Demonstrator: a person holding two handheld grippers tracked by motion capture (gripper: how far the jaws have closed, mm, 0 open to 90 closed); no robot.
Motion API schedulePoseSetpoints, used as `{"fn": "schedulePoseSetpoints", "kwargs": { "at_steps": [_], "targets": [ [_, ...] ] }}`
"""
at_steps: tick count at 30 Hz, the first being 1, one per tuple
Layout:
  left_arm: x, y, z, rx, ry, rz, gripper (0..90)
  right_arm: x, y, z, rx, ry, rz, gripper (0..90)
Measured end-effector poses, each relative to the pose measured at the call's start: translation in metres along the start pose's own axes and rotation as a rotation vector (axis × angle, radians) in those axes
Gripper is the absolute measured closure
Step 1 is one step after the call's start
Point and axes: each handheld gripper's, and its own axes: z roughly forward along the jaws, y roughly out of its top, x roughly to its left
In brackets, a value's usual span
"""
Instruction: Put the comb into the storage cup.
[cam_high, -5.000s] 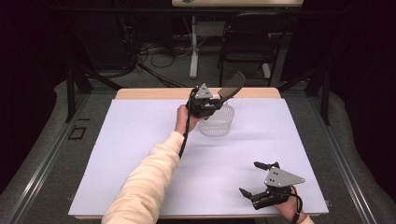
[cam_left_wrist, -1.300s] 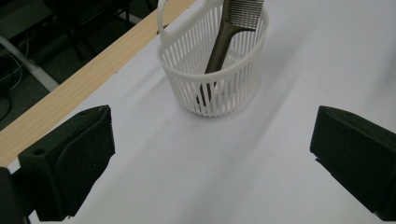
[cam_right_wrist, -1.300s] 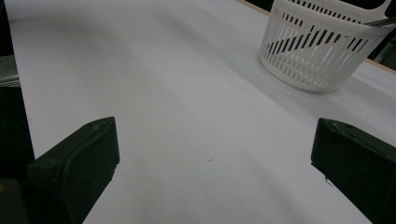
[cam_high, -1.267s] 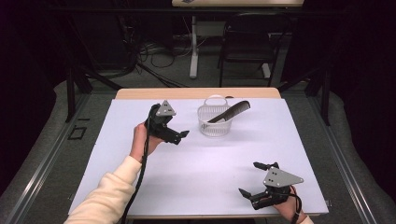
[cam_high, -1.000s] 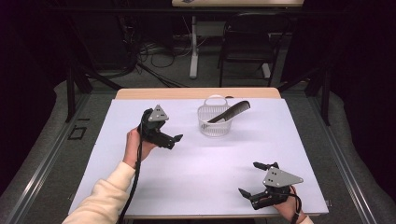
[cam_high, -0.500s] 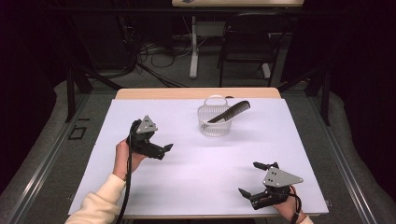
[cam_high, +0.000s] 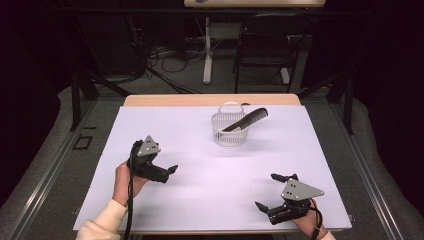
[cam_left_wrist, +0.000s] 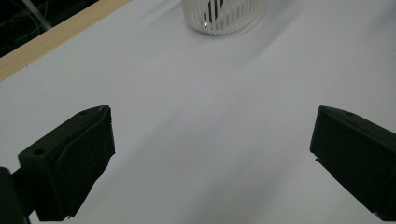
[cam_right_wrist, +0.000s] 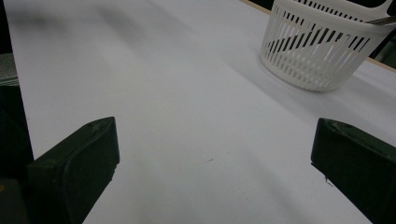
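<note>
I see the white basket (cam_high: 230, 131) standing near the far edge of the table (cam_high: 200, 150), with the black comb (cam_high: 246, 120) propped inside it, one end poking over the rim. My left gripper (cam_high: 161, 172) sits well apart, near-left of the basket, jaws spread and empty. My right gripper (cam_high: 274, 194) rests near-right of it, jaws likewise spread. The comb's lower end is hidden behind the basket's slats.

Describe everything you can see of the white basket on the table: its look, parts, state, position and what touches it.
The basket is small, round and white, apparently plastic, with slatted walls and a thin hoop handle lying back behind its rim. It stands upright on the white table cover, toward the far edge, right of centre. A dark comb rests tilted inside it, one end sticking out over the right rim. Both grippers are well away from it.
</note>
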Motion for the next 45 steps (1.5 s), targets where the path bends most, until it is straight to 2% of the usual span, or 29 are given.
{"fn": "schedulePoseSetpoints", "kwargs": {
  "at_steps": [18, 35, 45],
  "targets": [
    [-0.007, -0.031, -0.016, 0.009, 0.016, -0.031, 0.0, 0.000, 0.000, 0.000, 0.002, 0.000, 0.001, 0.4],
    [-0.010, -0.067, -0.036, 0.020, 0.058, -0.097, 0.2, 0.000, 0.000, 0.000, 0.003, -0.002, 0.003, 0.4],
    [-0.013, -0.082, -0.040, 0.026, 0.069, -0.128, 0.2, 0.000, 0.000, 0.000, 0.004, -0.003, 0.003, 0.4]
  ]
}}
